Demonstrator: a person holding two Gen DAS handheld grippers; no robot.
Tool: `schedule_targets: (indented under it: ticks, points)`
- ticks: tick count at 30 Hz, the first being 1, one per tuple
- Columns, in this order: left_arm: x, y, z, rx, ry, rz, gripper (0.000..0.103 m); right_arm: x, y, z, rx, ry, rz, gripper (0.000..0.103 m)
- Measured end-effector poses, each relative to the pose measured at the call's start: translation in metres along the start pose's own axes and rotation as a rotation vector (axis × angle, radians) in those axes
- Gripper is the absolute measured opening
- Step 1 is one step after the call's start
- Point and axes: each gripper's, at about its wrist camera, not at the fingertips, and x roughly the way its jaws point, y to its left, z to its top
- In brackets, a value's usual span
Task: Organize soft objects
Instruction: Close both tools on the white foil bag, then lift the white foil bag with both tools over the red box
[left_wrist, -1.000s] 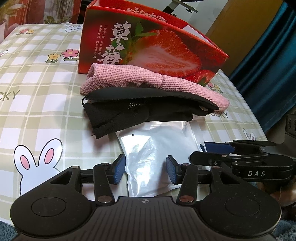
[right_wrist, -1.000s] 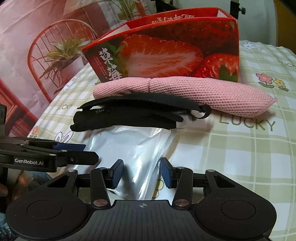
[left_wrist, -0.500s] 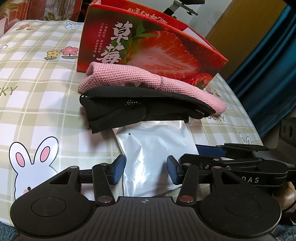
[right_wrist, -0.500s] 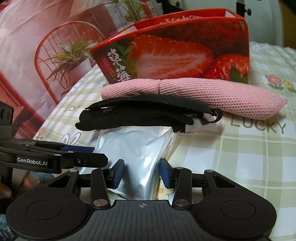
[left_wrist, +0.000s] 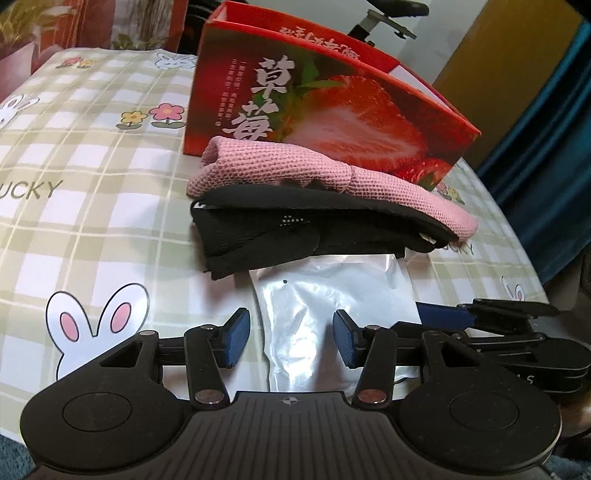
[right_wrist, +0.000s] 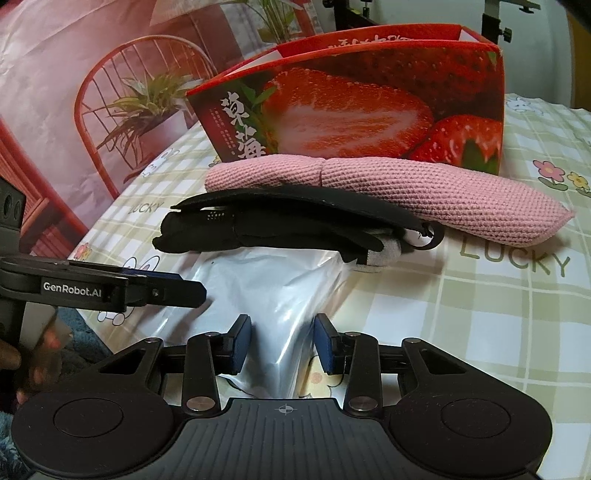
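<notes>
Right wrist: right gripper (right_wrist: 282, 341) jaws closing, straddling silver bag (right_wrist: 273, 291), contact unclear; left gripper (left_wrist: 291, 338) half-open.

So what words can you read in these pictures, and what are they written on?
"草莓" in big white characters: strawberry box.
Small white lines beside them on the box: too small to read.
Characters along the box's top rim: cut off, unreadable.
"LUCKY": checked tablecloth.
"GenRobot.AI": side of the left gripper.
Pale letters on the right gripper: only "A S" shows.
</notes>
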Motion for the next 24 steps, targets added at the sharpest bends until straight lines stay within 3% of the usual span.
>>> schedule_targets:
  ticks: [6,15,24]
  points:
    - [0.007,0.000,0.002,-0.052,0.030,-0.119,0.057,0.001,0.004,0.001,-0.015,0.006,-0.015,0.035]
    - [0.006,-0.005,0.000,-0.048,0.045,-0.155,0.057,-0.002,0.005,0.003,-0.003,-0.002,-0.004,0.034]
    - [-0.020,0.000,0.016,-0.092,-0.042,-0.262,0.057,-0.036,0.009,0.017,-0.005,-0.122,0.003,0.034]
